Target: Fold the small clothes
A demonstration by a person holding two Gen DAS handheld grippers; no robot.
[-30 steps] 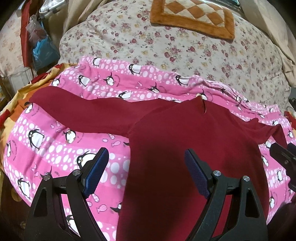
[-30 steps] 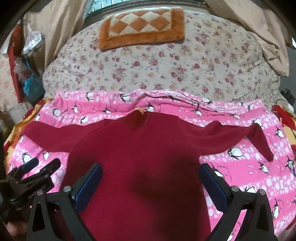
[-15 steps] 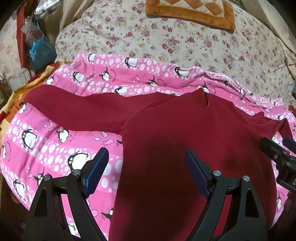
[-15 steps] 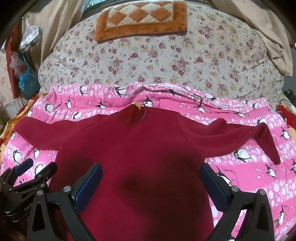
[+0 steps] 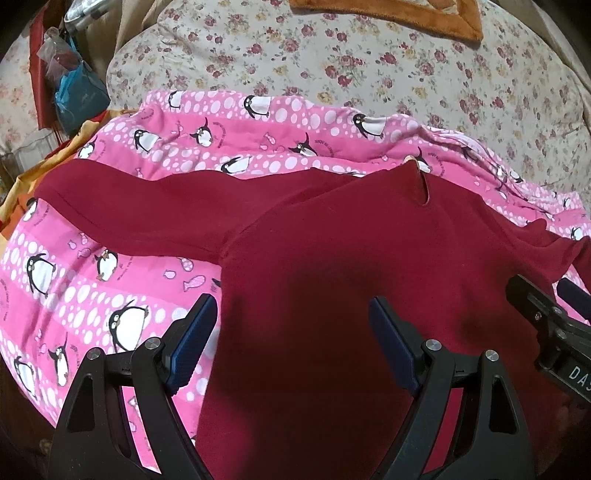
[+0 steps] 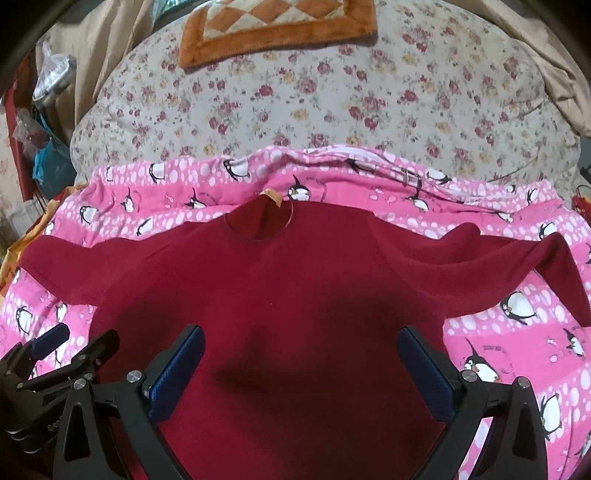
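Observation:
A dark red long-sleeved shirt (image 5: 351, 258) lies flat on a pink penguin blanket (image 5: 110, 280), collar away from me, both sleeves spread out. It also shows in the right wrist view (image 6: 295, 295), with its right sleeve (image 6: 517, 269) bent down at the cuff. My left gripper (image 5: 291, 332) is open and empty, hovering over the shirt's left side seam. My right gripper (image 6: 301, 365) is open and empty over the shirt's lower body. Each gripper shows at the edge of the other's view, the left one (image 6: 55, 350) and the right one (image 5: 546, 306).
A floral quilt (image 6: 332, 103) covers the bed behind the blanket, with an orange checked mat (image 6: 277, 26) on it. Bags and clutter (image 5: 70, 85) stand at the far left. A beige cloth (image 6: 554, 55) hangs at the right.
Both grippers have moved forward and lower over the shirt, so the shirt fills more of each view. Both stay open and the shirt has not moved.

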